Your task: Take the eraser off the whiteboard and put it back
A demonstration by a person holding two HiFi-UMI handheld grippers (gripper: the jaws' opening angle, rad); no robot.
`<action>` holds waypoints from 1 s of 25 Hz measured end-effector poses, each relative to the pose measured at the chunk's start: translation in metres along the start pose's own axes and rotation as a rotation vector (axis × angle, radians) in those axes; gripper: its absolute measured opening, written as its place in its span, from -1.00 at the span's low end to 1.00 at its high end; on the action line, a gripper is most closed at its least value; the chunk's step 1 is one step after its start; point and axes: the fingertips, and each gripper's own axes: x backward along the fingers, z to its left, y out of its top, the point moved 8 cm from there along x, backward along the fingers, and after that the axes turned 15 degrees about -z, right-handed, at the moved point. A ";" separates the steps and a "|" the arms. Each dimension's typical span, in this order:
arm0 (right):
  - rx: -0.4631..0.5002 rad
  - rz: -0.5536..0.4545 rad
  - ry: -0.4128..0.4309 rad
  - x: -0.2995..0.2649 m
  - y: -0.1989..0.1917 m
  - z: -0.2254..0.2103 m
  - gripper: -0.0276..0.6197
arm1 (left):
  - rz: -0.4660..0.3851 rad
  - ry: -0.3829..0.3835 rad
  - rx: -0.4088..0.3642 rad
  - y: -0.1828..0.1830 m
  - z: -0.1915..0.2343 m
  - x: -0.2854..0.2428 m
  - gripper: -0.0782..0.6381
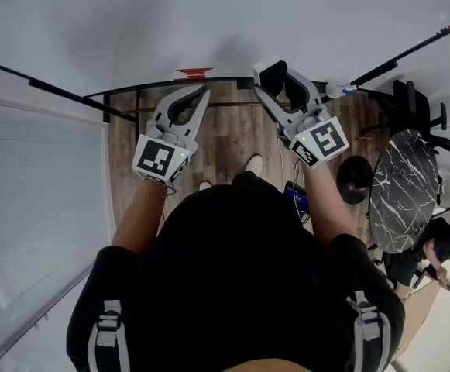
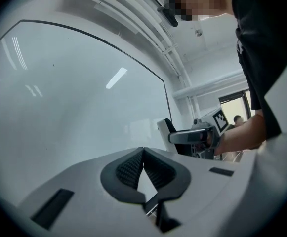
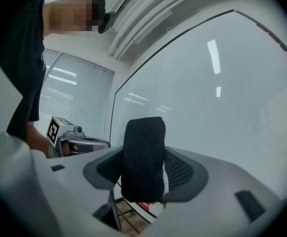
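Note:
The eraser (image 1: 270, 74), white-backed with black felt, stands upright between the jaws of my right gripper (image 1: 273, 84), close in front of the whiteboard (image 1: 209, 22). In the right gripper view the eraser's black felt (image 3: 143, 157) fills the gap, and the pads (image 3: 183, 171) press on its sides. My left gripper (image 1: 202, 93) is held to the left of it, level with it, shut and holding nothing. Its tips (image 2: 143, 150) meet in the left gripper view, which also shows the eraser (image 2: 164, 131) in the right gripper (image 2: 169, 135) against the whiteboard (image 2: 74, 107).
A red marker (image 1: 194, 73) lies on the board's ledge near the left gripper's tips, and another marker (image 1: 341, 90) lies further right. A round black marble table (image 1: 403, 188) and a chair (image 1: 414, 103) stand at the right. A window with blinds (image 1: 39, 184) is at the left.

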 end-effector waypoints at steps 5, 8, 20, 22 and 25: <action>-0.017 -0.037 -0.049 0.019 -0.007 0.005 -0.17 | 0.005 -0.028 0.016 -0.006 -0.006 -0.002 -0.77; -0.018 -0.041 -0.072 0.024 -0.010 0.010 -0.17 | 0.007 -0.043 0.037 -0.011 -0.006 -0.001 -0.77; -0.016 -0.011 -0.100 0.038 -0.011 0.014 -0.17 | -0.002 -0.075 0.059 -0.017 -0.018 -0.002 -0.77; -0.016 -0.005 -0.103 0.036 -0.013 0.015 -0.17 | -0.003 -0.081 0.061 -0.019 -0.016 -0.002 -0.77; -0.016 0.002 -0.109 0.035 -0.015 0.016 -0.17 | -0.004 -0.087 0.062 -0.019 -0.014 -0.002 -0.77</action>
